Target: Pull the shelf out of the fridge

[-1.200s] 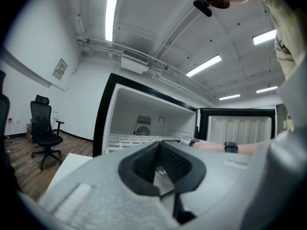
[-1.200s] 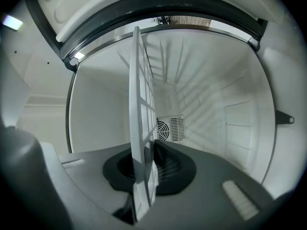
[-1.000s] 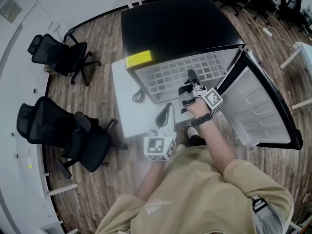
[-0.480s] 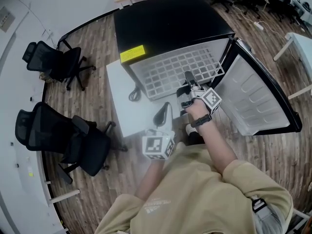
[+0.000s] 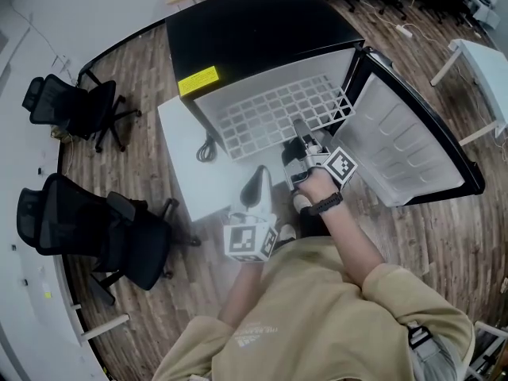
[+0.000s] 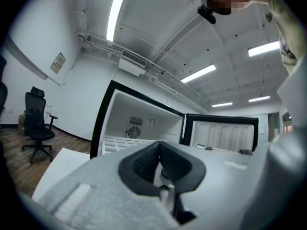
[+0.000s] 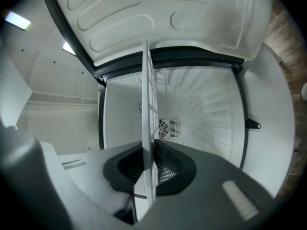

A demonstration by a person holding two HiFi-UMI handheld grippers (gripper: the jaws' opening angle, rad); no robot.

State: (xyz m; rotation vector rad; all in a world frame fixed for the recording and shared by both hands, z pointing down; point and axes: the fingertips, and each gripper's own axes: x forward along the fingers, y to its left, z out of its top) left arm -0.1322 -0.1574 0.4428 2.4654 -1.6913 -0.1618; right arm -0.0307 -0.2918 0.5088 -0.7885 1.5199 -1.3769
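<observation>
Right gripper (image 5: 300,136) pinching the white wire shelf (image 5: 274,116); shelf partway out of the open black fridge (image 5: 254,34).
Shelf's back part sits inside the fridge and its front edge sticks out past the fridge opening. Right pads (image 7: 169,163) are clamped on that front edge from both sides and have just tightened a bit, shelf wire between them. Fridge door (image 5: 401,137) is swung wide open. Left gripper (image 5: 259,177) is out in front of the fridge, near the shelf's front edge but not touching it. Its pads (image 6: 144,163) are pressed together with nothing between them. White table (image 5: 182,165) stands against the fridge on the side away from the door, and the left gripper is by its near corner. Two black office chairs (image 5: 91,228) are well beyond the table from the fridge, on the wood floor (image 5: 143,62).
</observation>
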